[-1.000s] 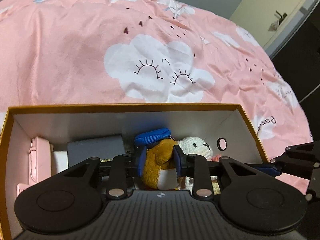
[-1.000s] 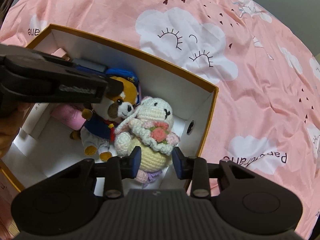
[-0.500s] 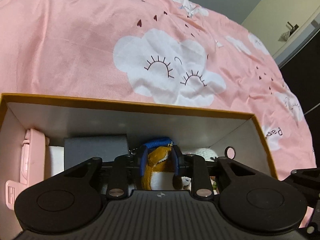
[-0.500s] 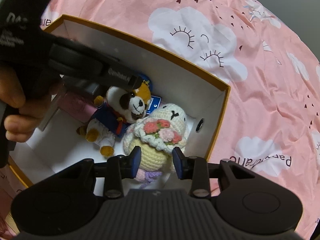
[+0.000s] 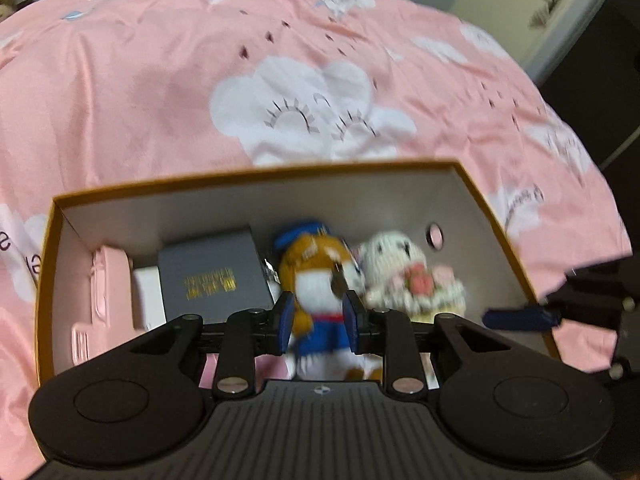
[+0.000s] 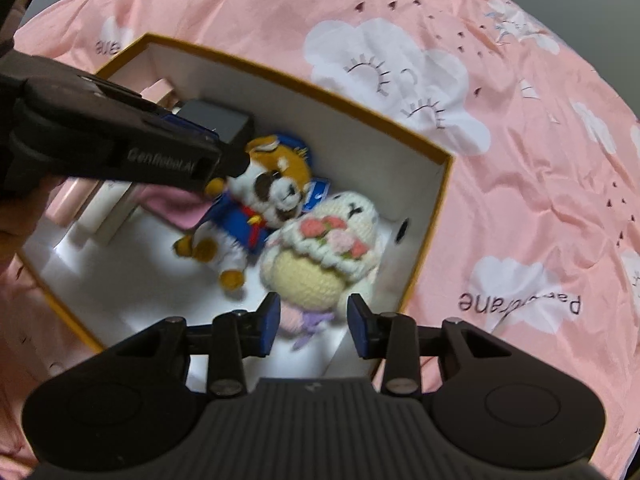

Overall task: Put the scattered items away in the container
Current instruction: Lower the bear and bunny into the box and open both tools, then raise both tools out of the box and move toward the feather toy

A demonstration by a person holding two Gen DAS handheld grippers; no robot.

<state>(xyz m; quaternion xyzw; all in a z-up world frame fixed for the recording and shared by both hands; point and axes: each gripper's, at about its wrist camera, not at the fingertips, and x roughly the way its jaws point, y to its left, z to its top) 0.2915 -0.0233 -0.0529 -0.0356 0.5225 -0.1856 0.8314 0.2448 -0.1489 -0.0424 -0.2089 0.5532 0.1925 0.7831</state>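
Note:
An orange box with a white inside (image 5: 256, 178) (image 6: 434, 216) sits on the pink bed. Inside lie a brown plush dog in a blue outfit (image 5: 316, 280) (image 6: 268, 196) and a white crochet bunny with pink flowers (image 5: 404, 276) (image 6: 328, 256), side by side. My left gripper (image 5: 316, 322) is open above the dog, fingers apart from it. My right gripper (image 6: 314, 326) is open just behind the bunny's feet, not touching. The left gripper's body (image 6: 120, 148) shows in the right wrist view over the box's left part.
The box also holds a dark grey box with gold print (image 5: 212, 272), a pink case (image 5: 104, 288) at the left wall and a white item (image 5: 148, 296). A pink cloud-print bedsheet (image 5: 280, 80) surrounds the box. A door (image 5: 536, 4) stands at the far right.
Both grippers have let go and drawn back upward. The dog and the bunny now lie in the box; the jaws of both stand wider than before.

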